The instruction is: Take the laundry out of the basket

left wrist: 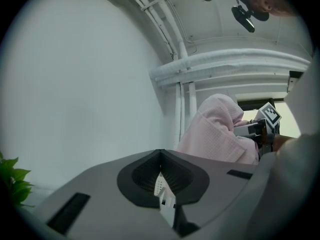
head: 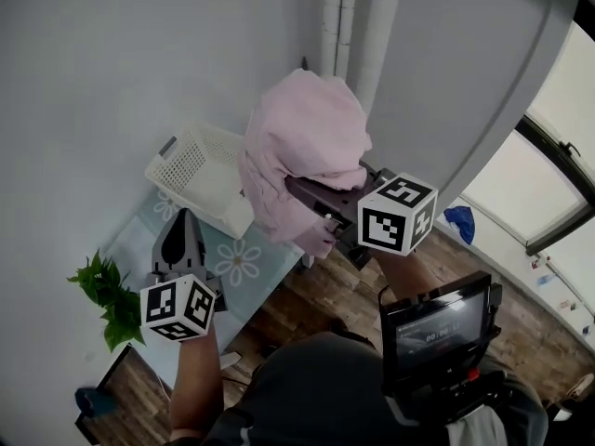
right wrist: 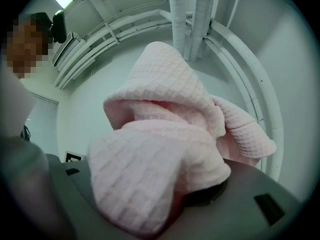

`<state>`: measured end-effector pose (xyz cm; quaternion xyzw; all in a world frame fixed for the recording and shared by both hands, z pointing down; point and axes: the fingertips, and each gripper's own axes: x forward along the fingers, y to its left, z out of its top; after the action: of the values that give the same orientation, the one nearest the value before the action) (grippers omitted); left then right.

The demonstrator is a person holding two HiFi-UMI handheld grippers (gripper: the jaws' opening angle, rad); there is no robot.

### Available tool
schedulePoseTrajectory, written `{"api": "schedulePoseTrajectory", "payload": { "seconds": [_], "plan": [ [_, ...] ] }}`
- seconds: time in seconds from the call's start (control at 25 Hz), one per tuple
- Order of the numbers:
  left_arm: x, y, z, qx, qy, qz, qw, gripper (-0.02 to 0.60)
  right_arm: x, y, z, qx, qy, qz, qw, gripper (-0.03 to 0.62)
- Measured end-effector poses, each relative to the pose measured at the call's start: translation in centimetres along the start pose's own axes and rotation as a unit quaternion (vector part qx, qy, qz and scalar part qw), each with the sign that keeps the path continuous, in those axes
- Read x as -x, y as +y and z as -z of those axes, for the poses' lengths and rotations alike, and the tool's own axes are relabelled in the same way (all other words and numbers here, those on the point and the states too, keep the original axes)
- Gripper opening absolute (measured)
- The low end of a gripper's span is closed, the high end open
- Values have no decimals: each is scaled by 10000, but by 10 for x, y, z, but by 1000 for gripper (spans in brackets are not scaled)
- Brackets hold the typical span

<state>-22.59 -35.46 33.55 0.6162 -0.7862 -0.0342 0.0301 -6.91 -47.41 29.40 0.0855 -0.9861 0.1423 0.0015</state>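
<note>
A pink waffle-weave towel (head: 302, 147) hangs bunched in the air, above and to the right of the white laundry basket (head: 200, 170). My right gripper (head: 316, 195) is shut on the towel's lower folds, and its fingertips are buried in the cloth. In the right gripper view the towel (right wrist: 165, 149) fills the space over the jaws. My left gripper (head: 183, 221) is held low at the left over the table, jaws together and holding nothing. From the left gripper view the towel (left wrist: 220, 134) shows at the right. What the basket holds cannot be seen.
The basket stands on a table with a pale flowered cloth (head: 242, 263) against the white wall. A green plant (head: 107, 295) sits at the table's left end. White pipes (head: 339, 17) run up the corner. A blue object (head: 460, 221) lies by the window at the right.
</note>
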Motion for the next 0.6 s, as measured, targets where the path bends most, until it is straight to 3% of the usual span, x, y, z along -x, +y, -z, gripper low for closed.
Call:
{"api": "schedulePoseTrajectory", "payload": {
  "seconds": [0.28,0.6],
  "plan": [
    [-12,-79,0,-129,34,230,9996,2,66,-27,-5,111,-53,136,9998,265],
    [-28,-95,-8,-205,-45,394,9990,2,80,-46,-1,91,-97,339,9993,265]
  ]
}}
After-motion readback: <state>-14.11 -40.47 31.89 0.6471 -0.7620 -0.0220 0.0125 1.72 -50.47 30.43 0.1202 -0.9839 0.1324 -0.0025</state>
